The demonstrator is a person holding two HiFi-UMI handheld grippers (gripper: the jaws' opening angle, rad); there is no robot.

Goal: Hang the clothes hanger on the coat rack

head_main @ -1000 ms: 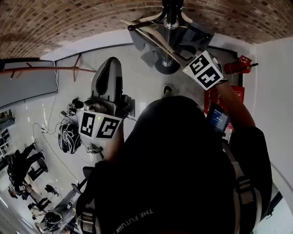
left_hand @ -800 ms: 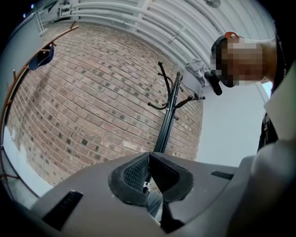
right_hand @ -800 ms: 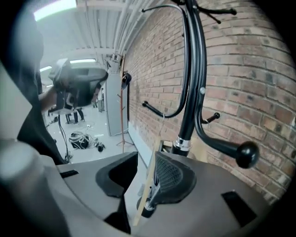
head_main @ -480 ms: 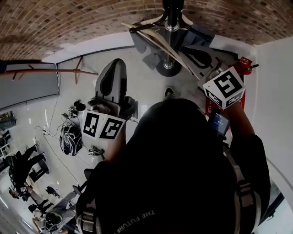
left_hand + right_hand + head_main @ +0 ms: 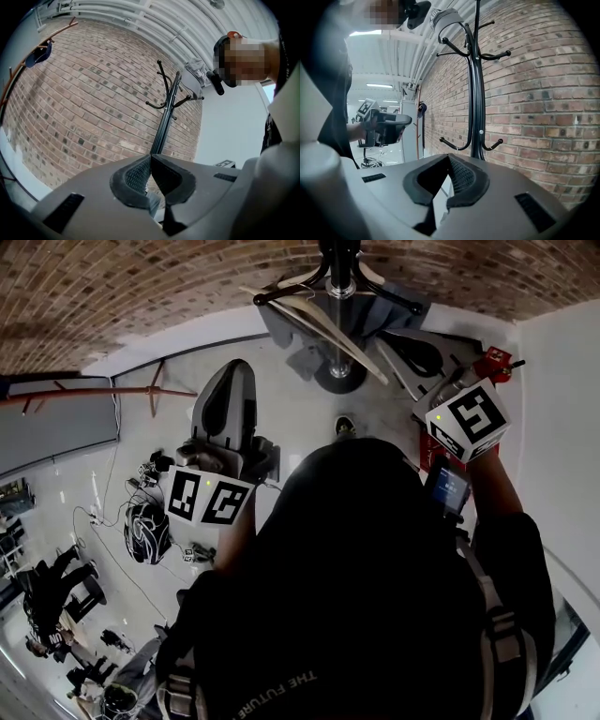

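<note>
A light wooden clothes hanger (image 5: pixel 323 326) hangs slantwise among the arms of the black coat rack (image 5: pixel 338 277) at the top of the head view. My right gripper (image 5: pixel 398 343) sits just right of the hanger's lower end, apart from it and shut on nothing. In the right gripper view the coat rack (image 5: pixel 477 93) rises close ahead, against the brick wall, behind the shut right gripper (image 5: pixel 447 158). Further left and lower, my left gripper (image 5: pixel 234 369) points at the floor. The left gripper (image 5: pixel 150 158) is shut and empty, with the coat rack (image 5: pixel 165 117) beyond it.
A brick wall (image 5: pixel 141 287) runs behind the rack, whose round base (image 5: pixel 336 376) stands on the pale floor. A red fire extinguisher (image 5: pixel 492 362) sits by the white wall at right. Cables and a helmet-like object (image 5: pixel 145 531) lie on the floor at left.
My right gripper has drawn back to the right and downward, away from the hanger, which stays on the rack. The left gripper has hardly moved.
</note>
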